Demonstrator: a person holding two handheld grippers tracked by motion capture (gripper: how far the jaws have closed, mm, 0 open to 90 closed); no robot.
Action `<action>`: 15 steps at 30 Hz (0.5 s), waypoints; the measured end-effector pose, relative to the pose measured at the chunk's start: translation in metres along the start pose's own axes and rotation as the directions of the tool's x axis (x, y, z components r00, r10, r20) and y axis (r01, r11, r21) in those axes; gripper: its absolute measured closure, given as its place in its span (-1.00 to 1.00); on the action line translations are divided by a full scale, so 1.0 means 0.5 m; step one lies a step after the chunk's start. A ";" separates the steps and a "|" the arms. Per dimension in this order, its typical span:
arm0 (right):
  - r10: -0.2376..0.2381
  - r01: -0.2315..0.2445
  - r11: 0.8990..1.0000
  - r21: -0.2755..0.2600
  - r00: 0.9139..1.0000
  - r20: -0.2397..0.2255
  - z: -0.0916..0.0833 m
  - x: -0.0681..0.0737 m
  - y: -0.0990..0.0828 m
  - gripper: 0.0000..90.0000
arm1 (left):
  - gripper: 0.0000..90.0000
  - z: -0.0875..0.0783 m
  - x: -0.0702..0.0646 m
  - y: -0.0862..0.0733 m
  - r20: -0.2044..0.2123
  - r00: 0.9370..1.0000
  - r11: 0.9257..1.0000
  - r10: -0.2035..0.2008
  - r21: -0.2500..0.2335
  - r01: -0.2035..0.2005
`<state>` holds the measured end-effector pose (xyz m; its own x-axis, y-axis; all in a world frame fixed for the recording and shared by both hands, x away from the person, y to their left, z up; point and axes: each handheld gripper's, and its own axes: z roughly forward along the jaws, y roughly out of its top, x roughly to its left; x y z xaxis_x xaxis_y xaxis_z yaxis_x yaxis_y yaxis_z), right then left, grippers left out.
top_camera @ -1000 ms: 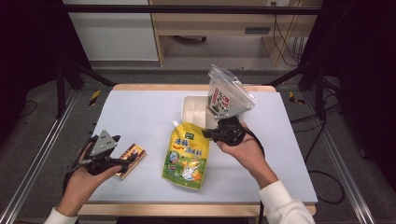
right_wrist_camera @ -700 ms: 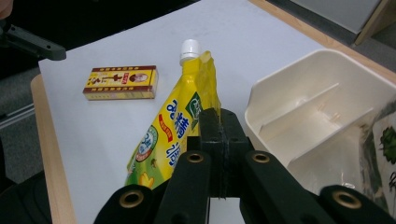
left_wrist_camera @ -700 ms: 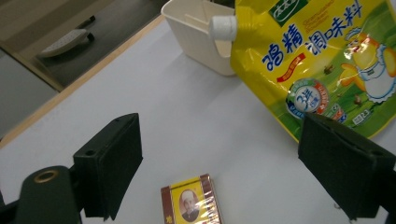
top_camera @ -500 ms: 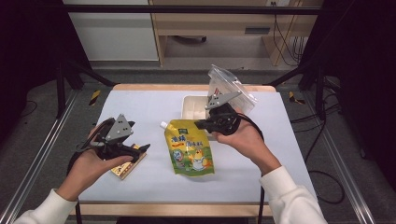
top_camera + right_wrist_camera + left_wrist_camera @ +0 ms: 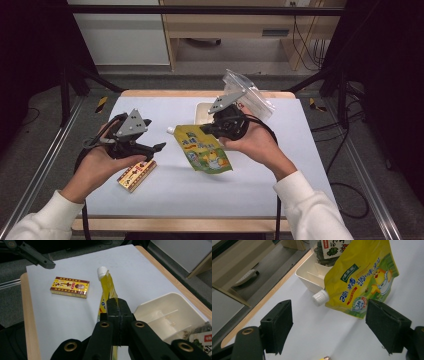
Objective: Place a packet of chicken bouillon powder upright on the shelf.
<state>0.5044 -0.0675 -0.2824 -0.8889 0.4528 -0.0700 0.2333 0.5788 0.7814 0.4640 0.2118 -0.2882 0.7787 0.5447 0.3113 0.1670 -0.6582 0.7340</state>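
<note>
Both forearms wear white long sleeves with ribbed cuffs. The left tongs point(image 5: 156, 147) and right tongs point(image 5: 205, 131) are matt black, each topped by a grey three-cornered plate studded with small dark screws. A black cable loops away behind each body. In the gripper views, the jaws are flat black blocks faced with dull pads, each with a small round hole, and brass-coloured rings sit in the arms just below them.

White table point(image 5: 310, 165) w/ cream tray point(image 5: 204, 113) & yellow-red box point(image 5: 136, 175) on it
</note>
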 end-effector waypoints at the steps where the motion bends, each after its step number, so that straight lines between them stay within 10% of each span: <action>1: -0.004 0.004 1.000 -0.001 1.000 -0.004 0.001 0.003 0.001 1.00 | -0.52 0.000 0.000 0.002 0.003 1.000 1.000 0.004 -0.001 -0.004; 15: -0.079 0.079 0.997 -0.008 0.993 -0.083 0.000 0.041 0.005 1.00 | -0.45 0.049 -0.016 0.030 0.121 0.986 0.991 0.116 0.058 -0.123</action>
<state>0.4866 -0.0570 -0.2819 -0.9340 0.3480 -0.0802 0.1594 0.6072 0.7784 0.4753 0.1849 -0.2943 0.8601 0.3982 0.3188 0.1046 -0.7494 0.6538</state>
